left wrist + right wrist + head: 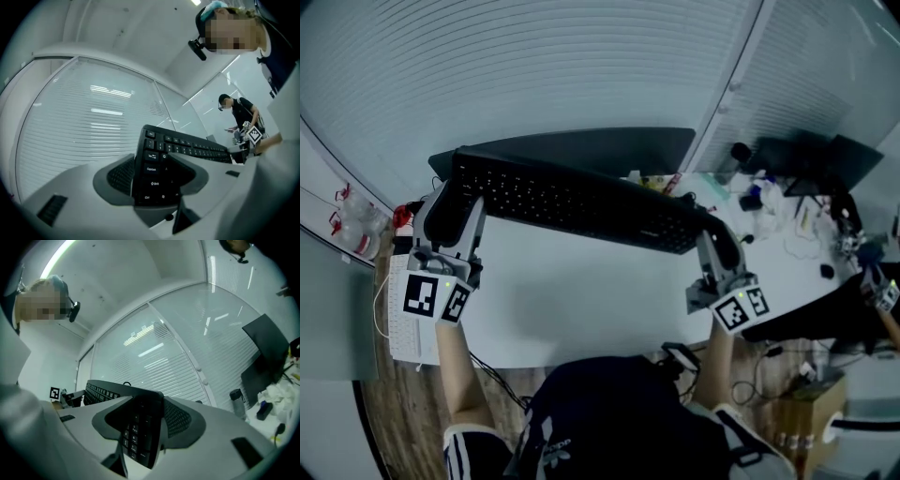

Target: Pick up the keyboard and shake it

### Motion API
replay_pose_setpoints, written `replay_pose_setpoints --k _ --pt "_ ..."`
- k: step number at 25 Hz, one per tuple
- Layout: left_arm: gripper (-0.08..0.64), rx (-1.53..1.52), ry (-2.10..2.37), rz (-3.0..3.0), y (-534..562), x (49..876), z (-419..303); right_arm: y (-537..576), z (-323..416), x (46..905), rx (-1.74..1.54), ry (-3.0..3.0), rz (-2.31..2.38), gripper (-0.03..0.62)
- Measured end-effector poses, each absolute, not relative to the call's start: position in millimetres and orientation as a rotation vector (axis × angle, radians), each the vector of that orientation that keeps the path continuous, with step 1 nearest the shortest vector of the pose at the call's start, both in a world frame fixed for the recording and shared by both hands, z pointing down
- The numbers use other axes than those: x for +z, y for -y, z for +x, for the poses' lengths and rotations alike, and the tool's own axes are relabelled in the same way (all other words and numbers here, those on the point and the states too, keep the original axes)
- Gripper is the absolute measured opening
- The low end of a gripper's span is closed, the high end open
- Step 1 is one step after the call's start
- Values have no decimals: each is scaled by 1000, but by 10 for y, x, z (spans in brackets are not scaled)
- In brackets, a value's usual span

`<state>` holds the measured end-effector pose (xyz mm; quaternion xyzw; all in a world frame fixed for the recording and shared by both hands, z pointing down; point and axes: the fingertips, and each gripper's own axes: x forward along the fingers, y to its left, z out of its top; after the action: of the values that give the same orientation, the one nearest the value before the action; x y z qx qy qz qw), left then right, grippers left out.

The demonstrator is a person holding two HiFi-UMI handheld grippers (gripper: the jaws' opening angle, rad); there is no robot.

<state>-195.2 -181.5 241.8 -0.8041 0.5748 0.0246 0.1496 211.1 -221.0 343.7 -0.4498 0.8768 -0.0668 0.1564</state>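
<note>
A long black keyboard [572, 202] hangs in the air above the white desk [581, 300], tilted so its keys face me. My left gripper [455, 211] is shut on the keyboard's left end [157, 173], with the Ctrl and Shift keys between the jaws. My right gripper [712, 239] is shut on the right end [140, 427], clamped over the number pad. In both gripper views the keyboard stands on edge and runs off toward the other gripper.
A dark monitor [581, 150] stands behind the keyboard. A second white keyboard [405, 323] lies at the desk's left edge. Bottles [352, 225] sit far left. Clutter and cables [769, 202] cover the right side. Another person [241, 115] stands in the background. Blinds cover the glass wall.
</note>
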Motion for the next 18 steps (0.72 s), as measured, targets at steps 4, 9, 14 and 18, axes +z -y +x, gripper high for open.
replay_pose_setpoints --k 4,9,14,18 --pt "218 80 -1637 -2335 1751 2418 -1928 2099 2156 3446 -199 -2542 -1285 184" --pt "219 66 -1663 -2306 1733 2389 -1946 2132 2104 3388 -171 -2564 -1314 184" --pt "212 89 -1657 -2317 1737 2392 -1935 2179 2122 3396 -187 -2545 -1293 184" --pt "210 84 -1643 -2341 1749 2411 -1933 2198 2150 3484 -266 -2529 -1277 183"
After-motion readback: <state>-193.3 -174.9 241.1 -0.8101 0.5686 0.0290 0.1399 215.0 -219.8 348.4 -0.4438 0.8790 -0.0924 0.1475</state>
